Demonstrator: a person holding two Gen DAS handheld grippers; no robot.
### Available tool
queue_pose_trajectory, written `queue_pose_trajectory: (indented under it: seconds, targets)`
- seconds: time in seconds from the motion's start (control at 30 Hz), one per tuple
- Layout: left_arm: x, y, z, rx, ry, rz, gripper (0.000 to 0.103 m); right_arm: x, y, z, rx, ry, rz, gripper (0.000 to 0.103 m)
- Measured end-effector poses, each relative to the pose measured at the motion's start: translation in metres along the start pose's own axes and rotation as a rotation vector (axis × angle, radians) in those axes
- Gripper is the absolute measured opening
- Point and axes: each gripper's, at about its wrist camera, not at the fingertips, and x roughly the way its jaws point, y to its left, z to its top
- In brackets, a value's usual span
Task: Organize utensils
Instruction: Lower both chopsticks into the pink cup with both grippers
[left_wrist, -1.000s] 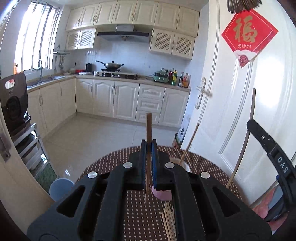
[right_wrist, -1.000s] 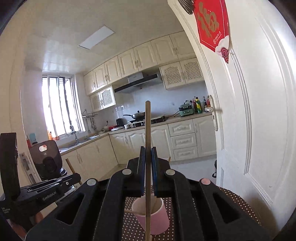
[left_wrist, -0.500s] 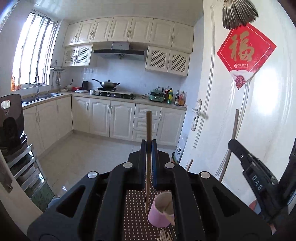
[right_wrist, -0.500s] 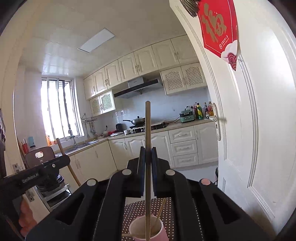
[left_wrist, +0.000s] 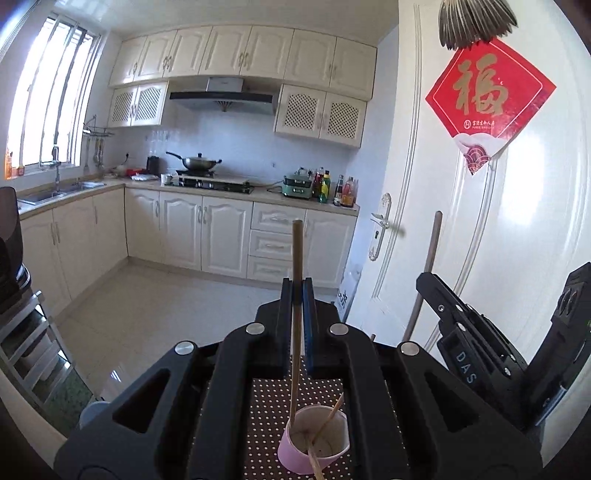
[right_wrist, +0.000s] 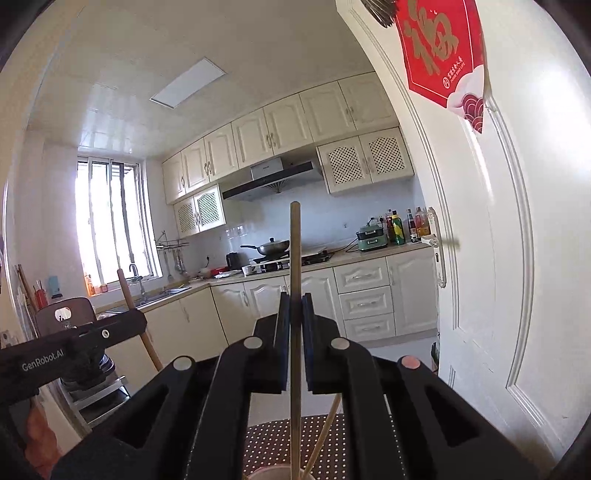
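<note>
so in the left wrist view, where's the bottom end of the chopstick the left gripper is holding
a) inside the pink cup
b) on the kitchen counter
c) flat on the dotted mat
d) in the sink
a, in the left wrist view the chopstick clamped in the left gripper runs down past the rim into the pink cup, where another thin stick already leans.

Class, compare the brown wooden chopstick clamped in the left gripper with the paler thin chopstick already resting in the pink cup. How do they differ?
The brown wooden chopstick stands nearly upright; the paler thin chopstick leans diagonally. The brown one is darker and looks thicker. The left gripper clamps the brown one, while the pale one rests loose against the rim of the pink cup. Both have their lower ends inside the cup.
</note>
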Motion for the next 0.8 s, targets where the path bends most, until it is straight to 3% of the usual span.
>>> queue_pose_trajectory:
  seconds: [0.3, 0.8]
  targets:
    - [0.029, 0.003, -0.015, -0.003, 0.056, -0.052, 0.006, 0.017, -0.002, -0.021, -0.032, 0.025, 0.008, 0.005]
    - [0.06, 0.009, -0.054, 0.003, 0.211, -0.075, 0.006, 0.014, -0.006, -0.056, -0.049, 0.172, -0.011, 0.006]
